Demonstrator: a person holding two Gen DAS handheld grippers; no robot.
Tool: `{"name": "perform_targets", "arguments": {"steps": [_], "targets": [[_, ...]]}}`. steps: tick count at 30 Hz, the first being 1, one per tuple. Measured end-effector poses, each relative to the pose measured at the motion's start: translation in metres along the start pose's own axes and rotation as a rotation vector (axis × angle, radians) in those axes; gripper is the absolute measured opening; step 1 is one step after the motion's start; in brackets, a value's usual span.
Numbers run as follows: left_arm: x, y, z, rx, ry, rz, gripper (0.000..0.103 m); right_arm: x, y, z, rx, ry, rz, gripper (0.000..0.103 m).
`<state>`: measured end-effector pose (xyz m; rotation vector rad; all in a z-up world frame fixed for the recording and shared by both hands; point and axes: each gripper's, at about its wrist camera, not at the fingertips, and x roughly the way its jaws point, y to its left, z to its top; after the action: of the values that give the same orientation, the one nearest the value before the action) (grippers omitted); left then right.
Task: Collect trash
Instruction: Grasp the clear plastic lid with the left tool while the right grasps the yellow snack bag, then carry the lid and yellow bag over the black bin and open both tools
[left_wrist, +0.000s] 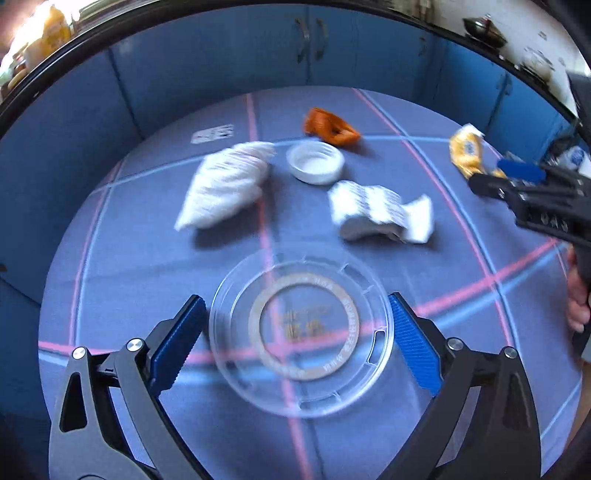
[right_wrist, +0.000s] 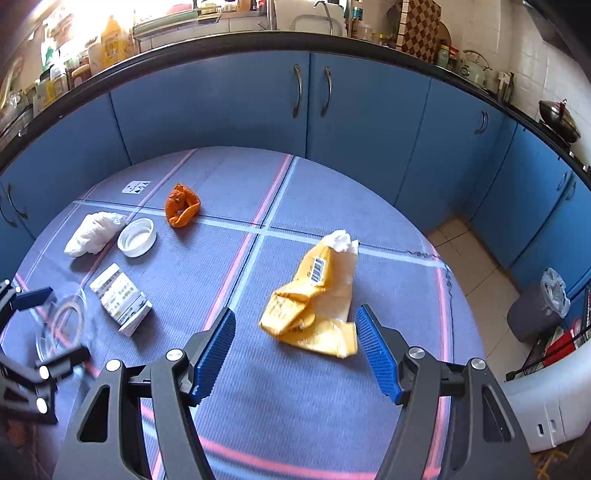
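Note:
A clear round plastic lid (left_wrist: 301, 336) lies flat on the table, and my left gripper (left_wrist: 296, 297) stands open around it, the blue pads just clear of its rim. My right gripper (right_wrist: 296, 310) is open over the near end of a crumpled yellow bag (right_wrist: 314, 302); the right pad is close to the bag's edge. Farther back lie a white tissue wad (left_wrist: 225, 184), a white cap (left_wrist: 316, 162), an orange wrapper (left_wrist: 330, 127) and a crushed white printed carton (left_wrist: 376, 212). The left gripper (right_wrist: 51, 326) also shows at the right wrist view's left edge.
The round table (right_wrist: 332, 192) has a blue-grey cloth with pink and pale blue lines. Blue cabinets (right_wrist: 221, 99) curve behind it. On the tiled floor to the right stand a grey bin (right_wrist: 535, 310) with a white liner and a white appliance (right_wrist: 546, 398).

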<state>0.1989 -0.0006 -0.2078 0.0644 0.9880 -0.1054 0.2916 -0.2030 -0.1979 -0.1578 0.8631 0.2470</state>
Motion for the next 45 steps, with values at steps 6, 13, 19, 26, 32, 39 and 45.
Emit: {"name": "perform_targets", "arguments": {"steps": [6,13,19,26,32,39,45], "targets": [[0.002,0.017,0.009,-0.041,-0.001,0.013,0.088,0.009,0.0,0.0,-0.01,0.021,0.007,0.053],[-0.003,0.023,0.006,-0.081,-0.017,0.034,0.086,0.002,0.004,-0.01,-0.039,0.033,0.042,0.021],[-0.02,0.022,0.006,-0.092,-0.042,0.038,0.086,-0.021,0.005,-0.017,-0.051,0.008,0.065,0.019],[-0.047,0.007,0.012,-0.076,-0.091,0.025,0.086,-0.055,-0.004,-0.025,-0.04,-0.029,0.043,0.019],[-0.065,-0.013,0.012,-0.045,-0.123,0.008,0.086,-0.084,-0.014,-0.031,-0.038,-0.063,0.012,0.019],[-0.086,-0.041,0.014,0.008,-0.156,-0.022,0.086,-0.118,-0.031,-0.041,-0.029,-0.096,-0.033,0.019],[-0.103,-0.067,0.012,0.056,-0.173,-0.059,0.086,-0.144,-0.043,-0.054,-0.013,-0.114,-0.074,0.019]]}}
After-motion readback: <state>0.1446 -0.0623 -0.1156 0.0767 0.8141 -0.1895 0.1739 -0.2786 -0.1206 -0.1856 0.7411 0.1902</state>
